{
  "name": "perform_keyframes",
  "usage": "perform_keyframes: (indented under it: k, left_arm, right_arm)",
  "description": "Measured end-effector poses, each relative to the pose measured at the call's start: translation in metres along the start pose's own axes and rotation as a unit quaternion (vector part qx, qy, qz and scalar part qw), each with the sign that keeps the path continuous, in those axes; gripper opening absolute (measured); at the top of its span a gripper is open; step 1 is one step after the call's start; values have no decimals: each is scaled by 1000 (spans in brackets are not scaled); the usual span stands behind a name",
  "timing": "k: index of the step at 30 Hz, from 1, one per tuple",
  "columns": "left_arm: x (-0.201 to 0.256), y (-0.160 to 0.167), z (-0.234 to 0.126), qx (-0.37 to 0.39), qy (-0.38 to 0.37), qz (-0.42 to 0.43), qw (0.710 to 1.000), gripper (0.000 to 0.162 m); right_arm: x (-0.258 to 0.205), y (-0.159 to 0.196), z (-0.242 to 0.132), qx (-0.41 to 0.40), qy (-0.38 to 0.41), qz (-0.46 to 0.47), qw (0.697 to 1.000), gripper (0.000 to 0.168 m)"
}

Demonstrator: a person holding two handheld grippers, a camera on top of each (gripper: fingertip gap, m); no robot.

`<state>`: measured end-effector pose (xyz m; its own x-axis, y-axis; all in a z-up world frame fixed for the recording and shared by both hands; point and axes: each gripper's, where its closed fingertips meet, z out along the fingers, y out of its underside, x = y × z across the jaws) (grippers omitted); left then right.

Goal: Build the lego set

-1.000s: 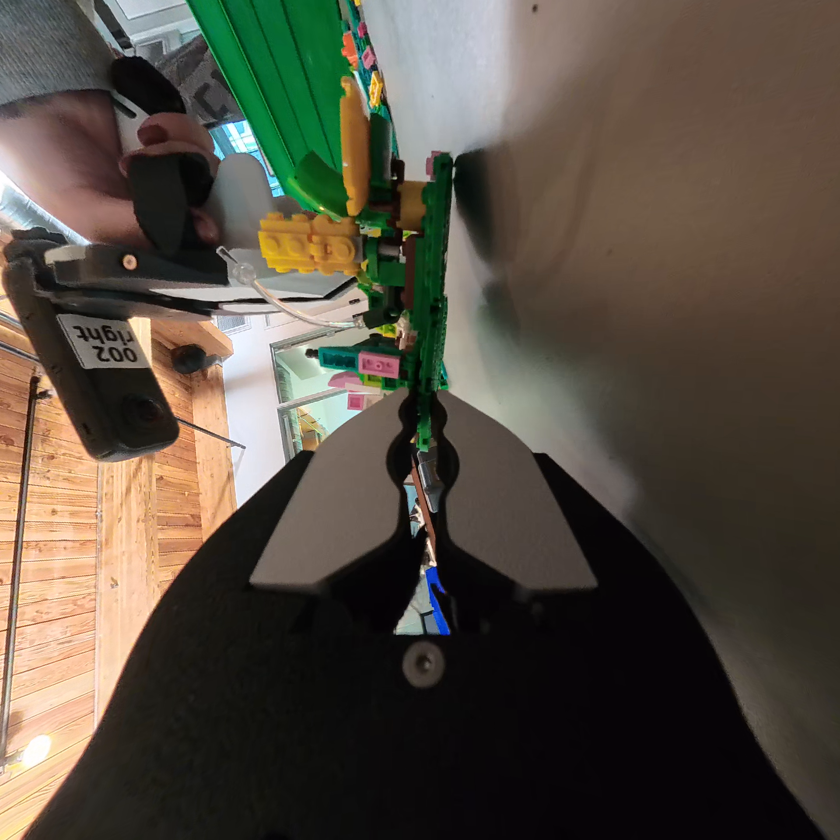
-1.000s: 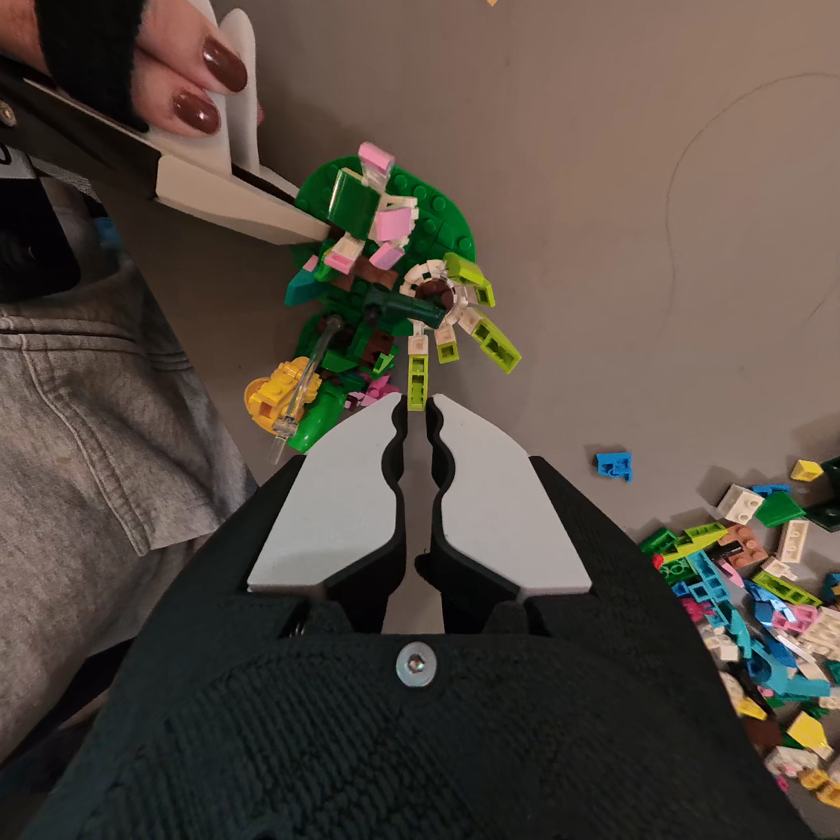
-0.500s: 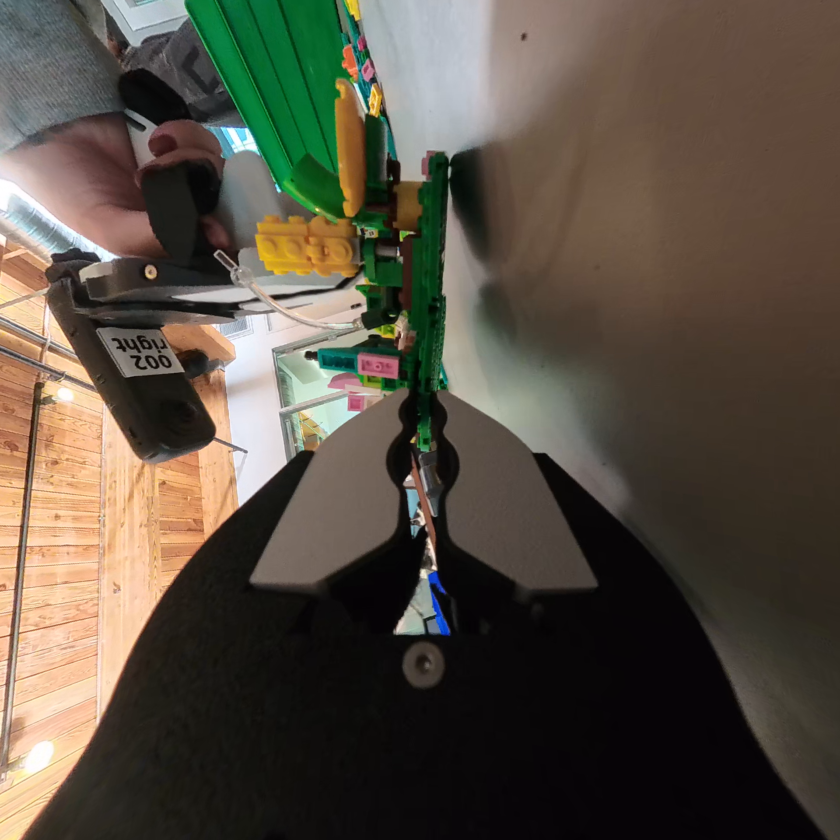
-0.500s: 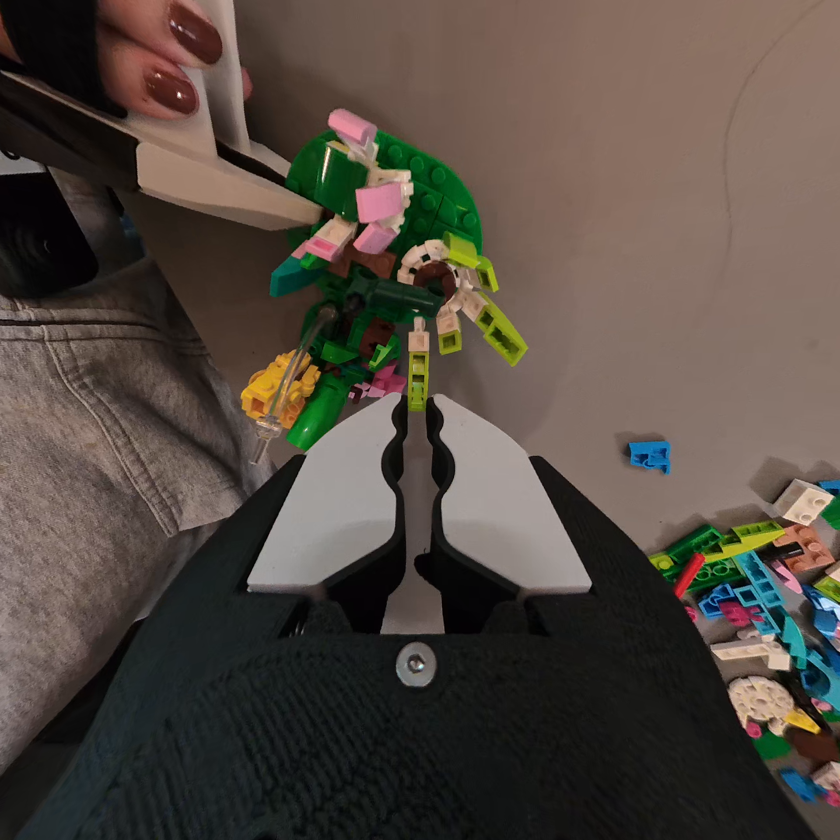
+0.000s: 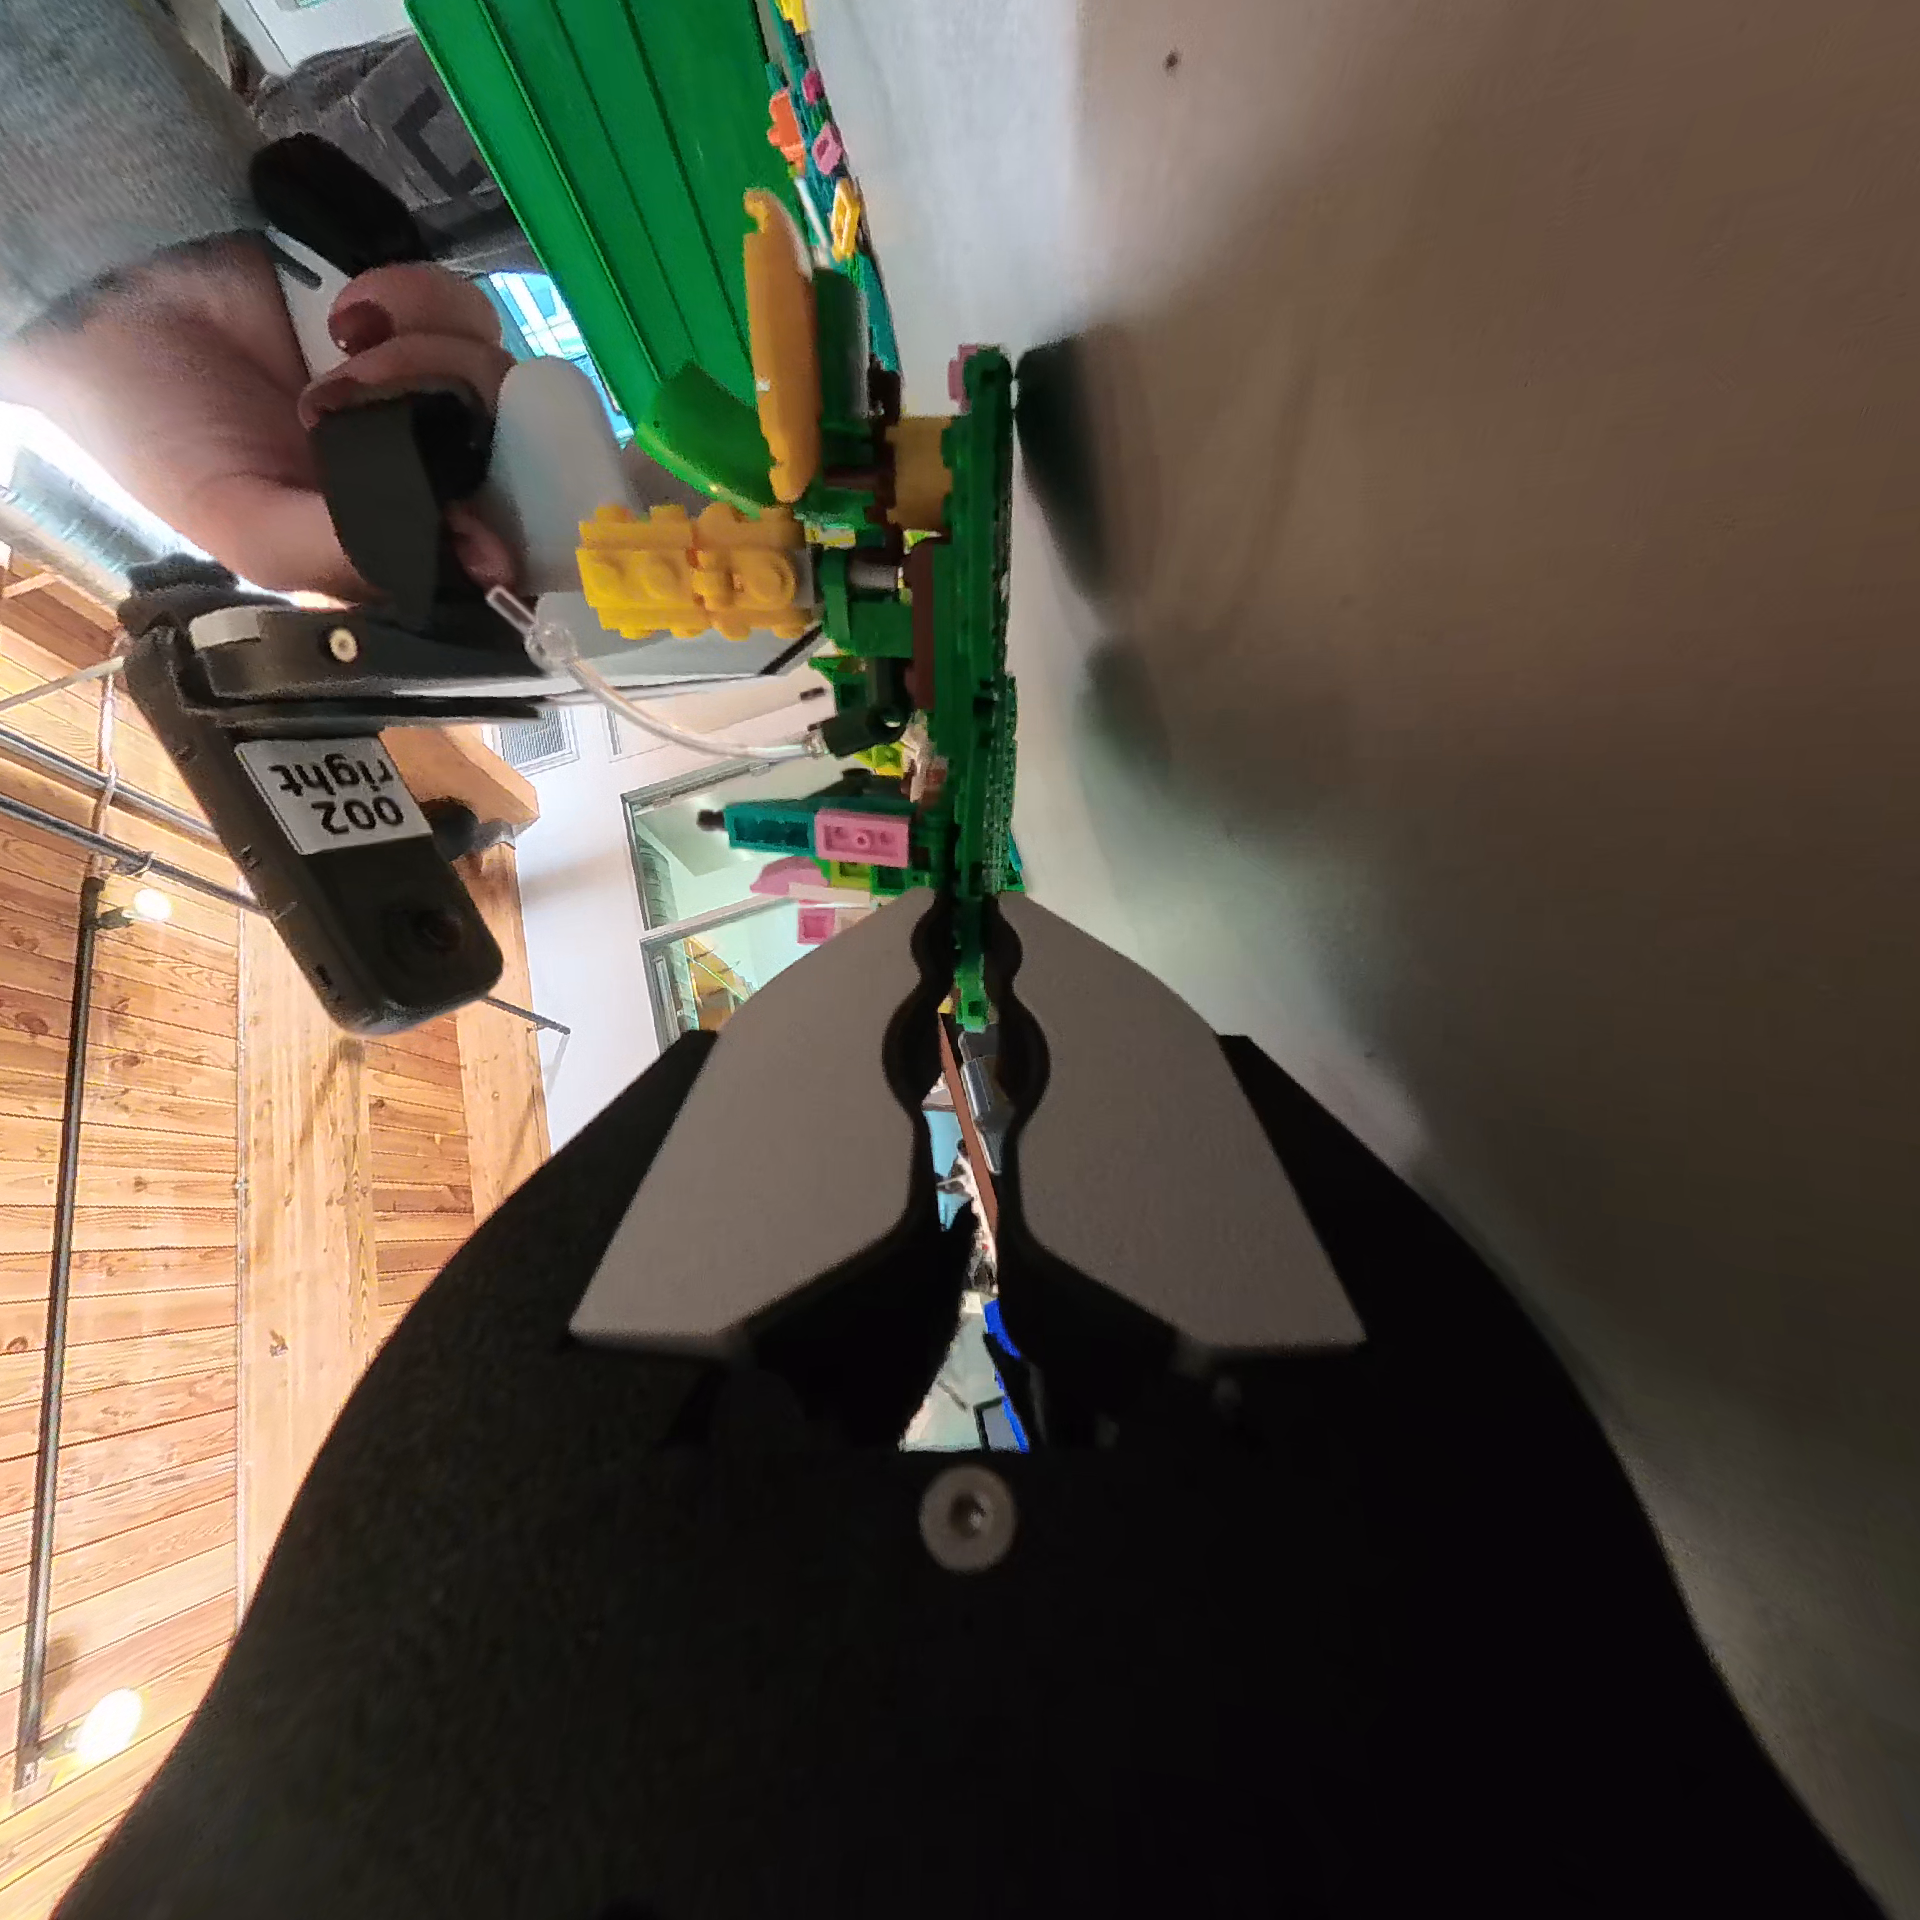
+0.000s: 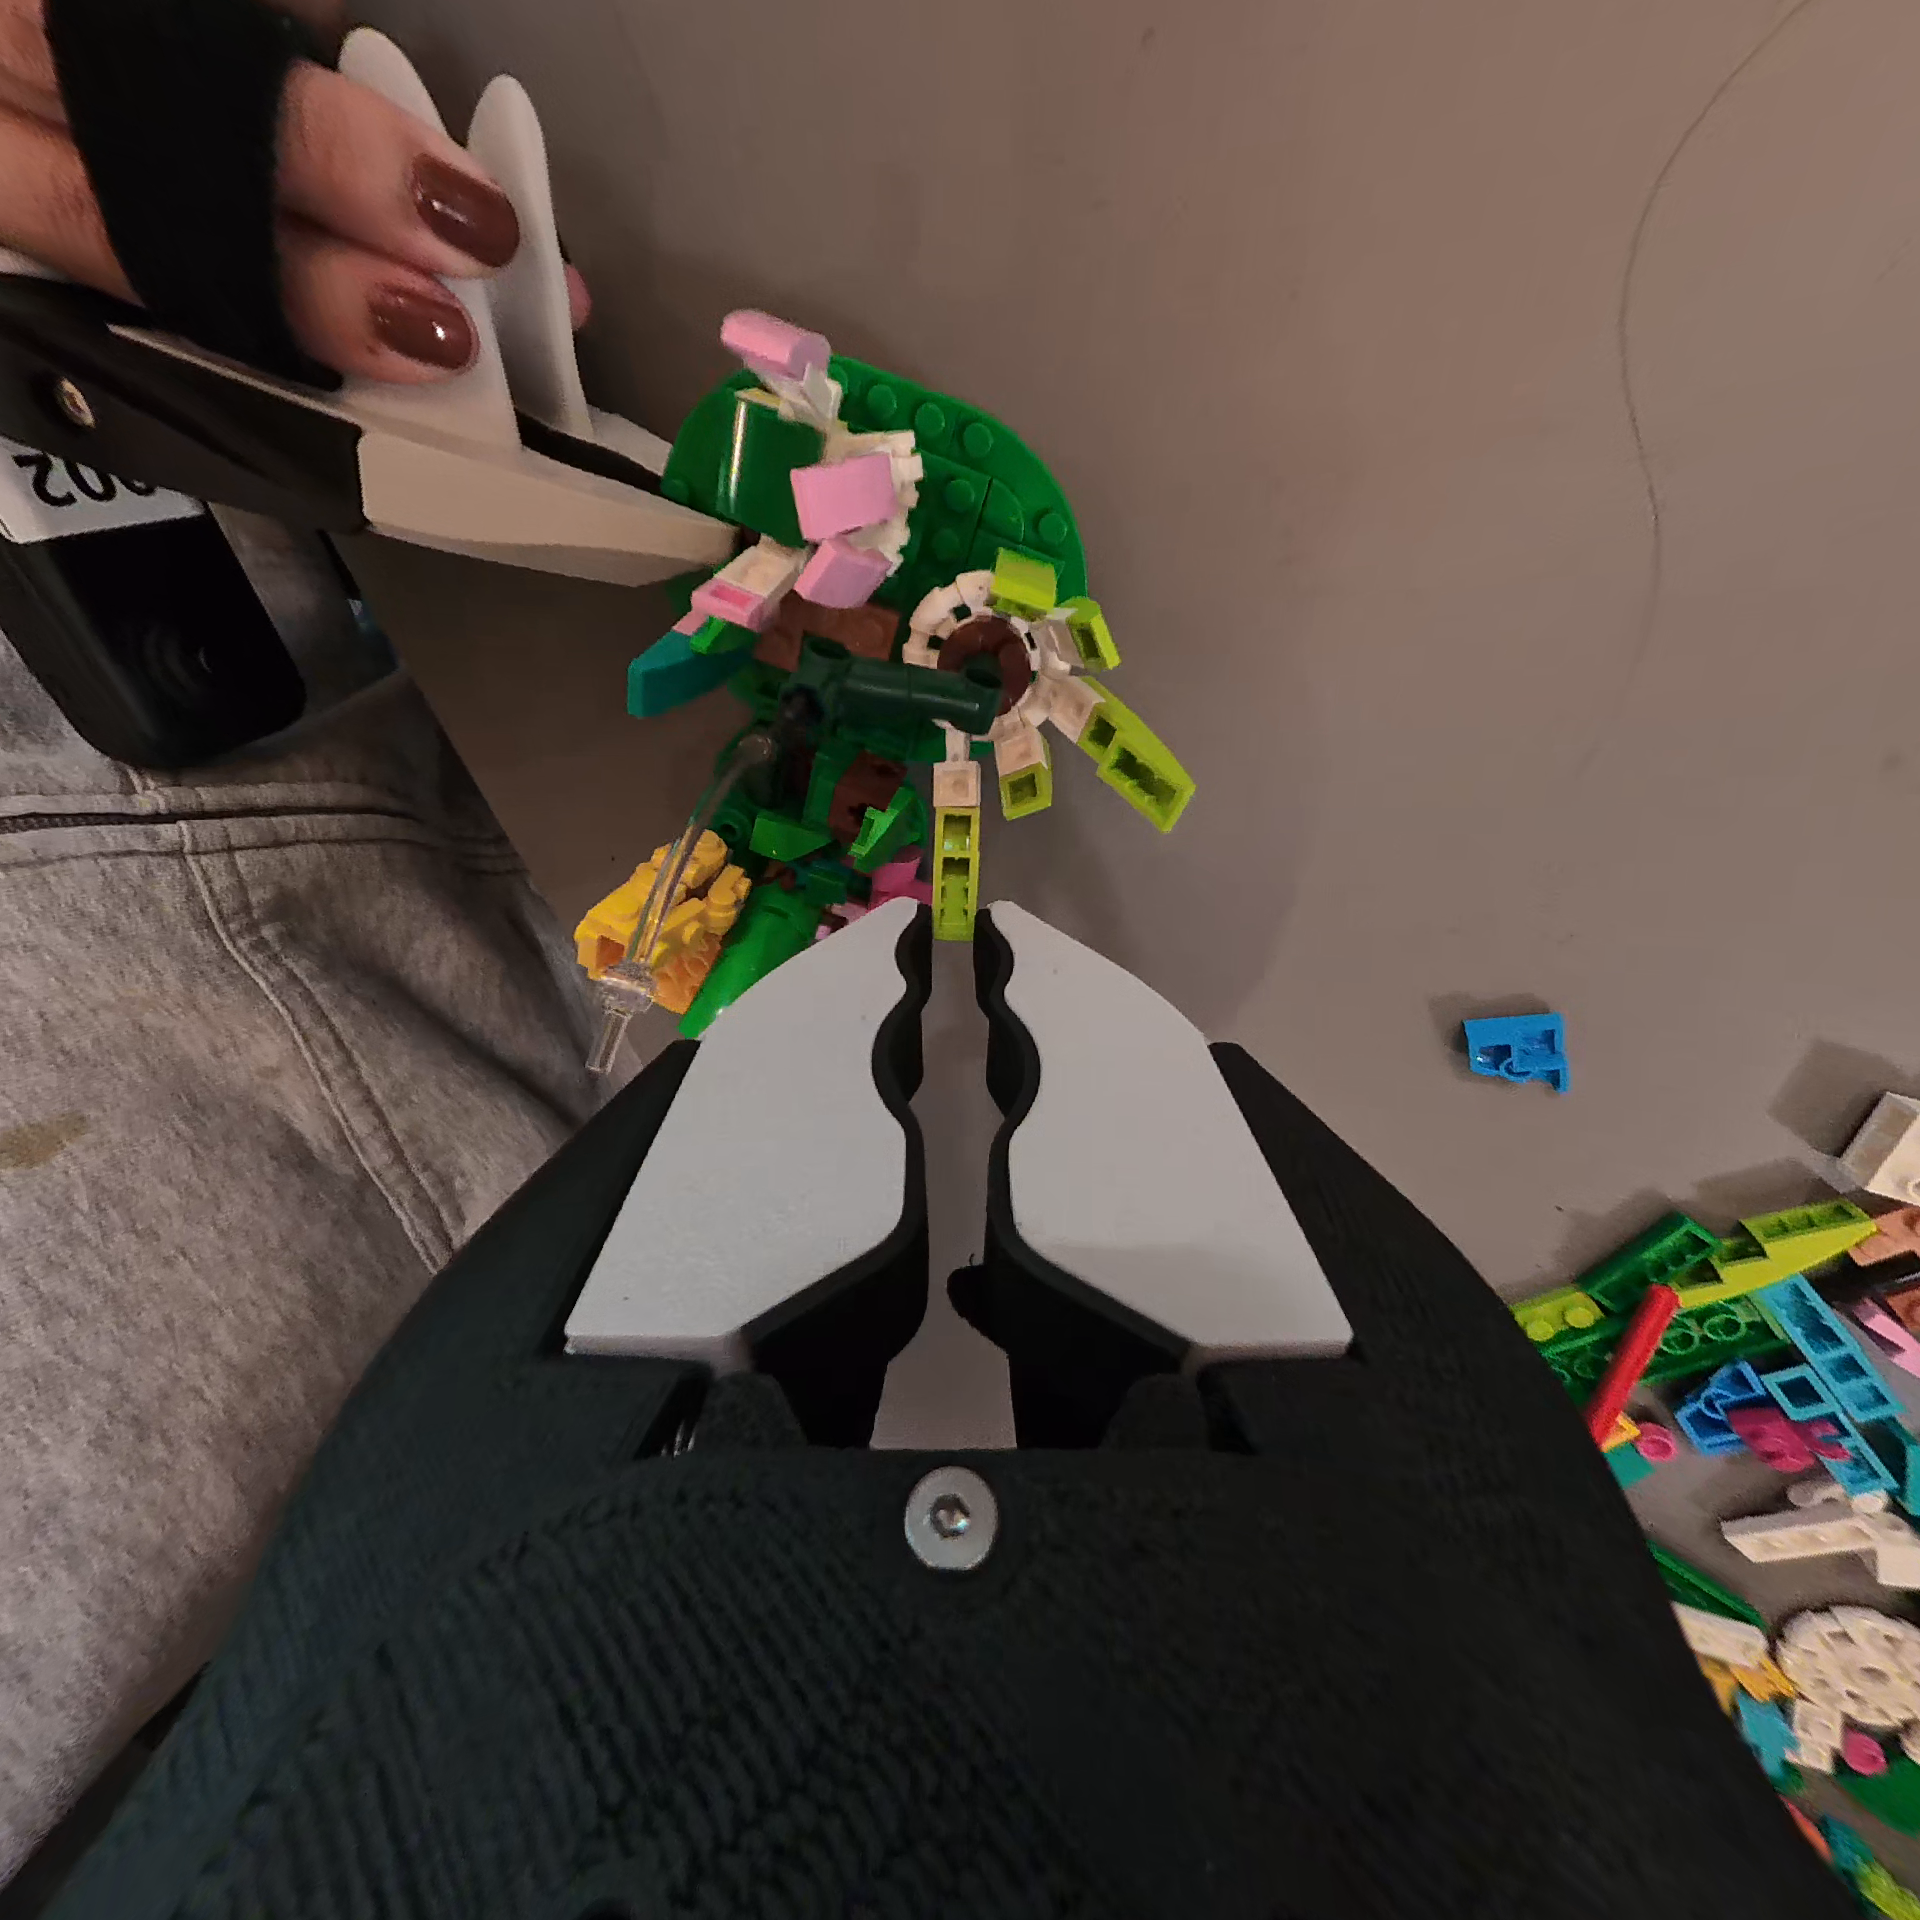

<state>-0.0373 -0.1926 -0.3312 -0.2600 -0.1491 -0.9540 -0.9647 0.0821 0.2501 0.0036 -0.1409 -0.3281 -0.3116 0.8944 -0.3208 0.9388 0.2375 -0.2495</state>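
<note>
Grey tabletop (image 6: 1455, 520) lies beneath my work. My left gripper (image 5: 971, 920) clamps the green baseplate (image 5: 982, 644); my right gripper (image 6: 954, 914), nearly closed, pinches a lime petal (image 6: 954, 868).

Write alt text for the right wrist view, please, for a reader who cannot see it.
The right gripper pinches a lime petal of a flower model on a green base, whose edge the left gripper holds. Loose bricks lie at the right on the grey table.

right tool (image 6: 954, 920): I've eased it back off the flower model (image 6: 873, 582), I think
loose bricks (image 6: 1766, 1382): drifted right
</note>
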Motion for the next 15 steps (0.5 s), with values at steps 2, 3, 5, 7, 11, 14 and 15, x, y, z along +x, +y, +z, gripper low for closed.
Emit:
perform_keyframes:
  k: [2,3,5,7,11,14,15]
  left_arm:
    - [1,1,0,-2,1,1,1000,5]
    - [1,1,0,-3,2,1,1000,5]
    - [1,2,1,-4,3,1,1000,5]
    - [3,2,1,-5,5,1,1000,5]
    - [3,4,1,-8,7,0,1000,5]
    - [4,5,1,-11,8,0,1000,5]
    - [4,5,1,-12,9,-1,1000,5]
  right_arm:
    - [-1,-2,0,16,-8,3,1000,6]
    - [-1,-4,-1,25,-10,4,1000,6]
    - [1,-5,-1,42,-5,-6,999,6]
    - [2,-6,0,59,4,-21,998,6]
    - [4,-9,0,103,31,-66,992,6]
    - [4,-12,-2,143,40,-76,986,6]
    - [4,-13,-2,157,42,-77,984,6]
